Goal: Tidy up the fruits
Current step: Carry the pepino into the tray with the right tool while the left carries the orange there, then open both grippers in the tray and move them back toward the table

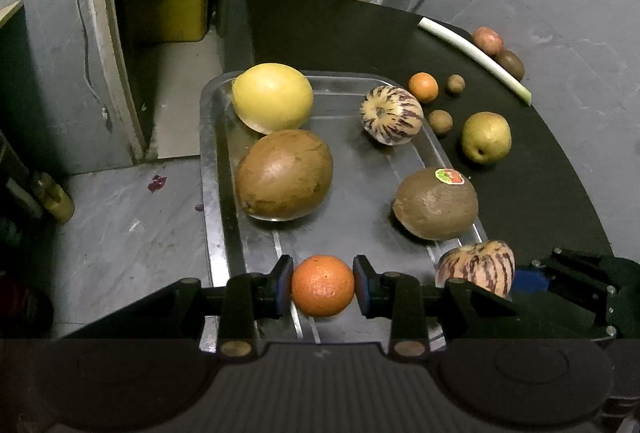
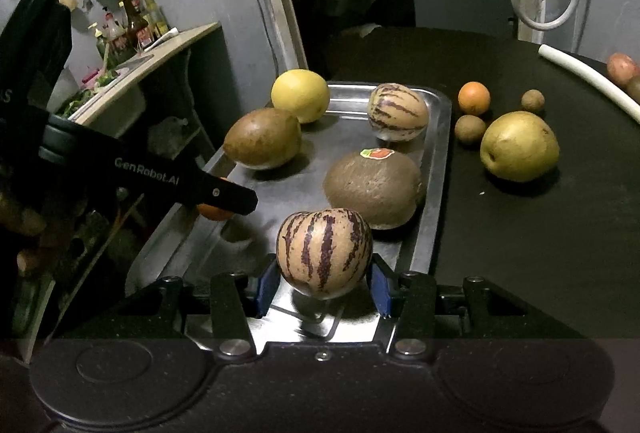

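Both grippers are loaded over the near end of the shiny rectangular steel tray [image 1: 218,169]: the left gripper [image 1: 322,286] grips a small round orange citrus fruit [image 1: 322,285] between its blue pads, and the right gripper [image 2: 324,283] spans a tan, purple-striped pepino melon [image 2: 325,253], pads at its flanks. The step in hand appears to be placement of fruit on the tray. Whether either fruit rests on the steel cannot be told; the next move calls for lowering to contact, then opening the jaws slowly so that nothing rolls. The melon stands with its long axis near vertical, stripes running top to bottom; the round citrus has no marked axis.
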`<state>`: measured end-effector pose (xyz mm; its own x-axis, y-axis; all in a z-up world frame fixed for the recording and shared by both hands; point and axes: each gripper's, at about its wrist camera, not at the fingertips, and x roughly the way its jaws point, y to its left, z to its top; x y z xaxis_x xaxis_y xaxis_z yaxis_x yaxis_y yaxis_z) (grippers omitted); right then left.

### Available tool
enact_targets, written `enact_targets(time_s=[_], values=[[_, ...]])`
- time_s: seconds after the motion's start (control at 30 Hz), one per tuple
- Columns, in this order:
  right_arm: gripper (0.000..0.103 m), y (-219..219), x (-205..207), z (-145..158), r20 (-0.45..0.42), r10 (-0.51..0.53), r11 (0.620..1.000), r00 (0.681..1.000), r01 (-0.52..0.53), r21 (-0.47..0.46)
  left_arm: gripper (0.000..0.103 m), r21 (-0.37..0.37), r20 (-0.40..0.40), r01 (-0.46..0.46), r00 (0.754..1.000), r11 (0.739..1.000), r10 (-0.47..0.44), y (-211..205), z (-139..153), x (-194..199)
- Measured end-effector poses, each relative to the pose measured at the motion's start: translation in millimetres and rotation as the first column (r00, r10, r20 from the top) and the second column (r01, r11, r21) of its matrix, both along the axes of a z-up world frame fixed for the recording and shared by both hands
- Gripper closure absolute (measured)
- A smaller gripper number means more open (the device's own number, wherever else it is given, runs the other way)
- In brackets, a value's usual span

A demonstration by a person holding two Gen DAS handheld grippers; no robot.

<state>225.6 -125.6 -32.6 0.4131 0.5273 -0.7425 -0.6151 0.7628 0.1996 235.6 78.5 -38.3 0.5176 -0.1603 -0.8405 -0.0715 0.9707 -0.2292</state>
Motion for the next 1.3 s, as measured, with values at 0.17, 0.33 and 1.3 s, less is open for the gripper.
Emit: enact_targets(time_s=[0.17,0.33,1.3], values=[[0.053,2.6,0.1,-3.1,-0.008,-0.015,1.0,1.0,0.015,-0.009,0.067,0.002,-0.004,0.001,1.0,1.0,-0.001,0.2,-2.2,3.8],[0.053,4.9,0.5,-6.5,-0.018,-0.027,0.999,0.999,0.027,-0.024,0.067,0.007,-0.008,0.002,1.0,1.0,-0.002,1.7,-3.9,5.3],[0.015,-29.4,-7.4,18.0,0.014,-0.141,0.99,0.99,0.14,0.023,0.021,-0.016,-0.019,0.028,0.999,0.999,-0.028,-3.7,11.5,2.4]])
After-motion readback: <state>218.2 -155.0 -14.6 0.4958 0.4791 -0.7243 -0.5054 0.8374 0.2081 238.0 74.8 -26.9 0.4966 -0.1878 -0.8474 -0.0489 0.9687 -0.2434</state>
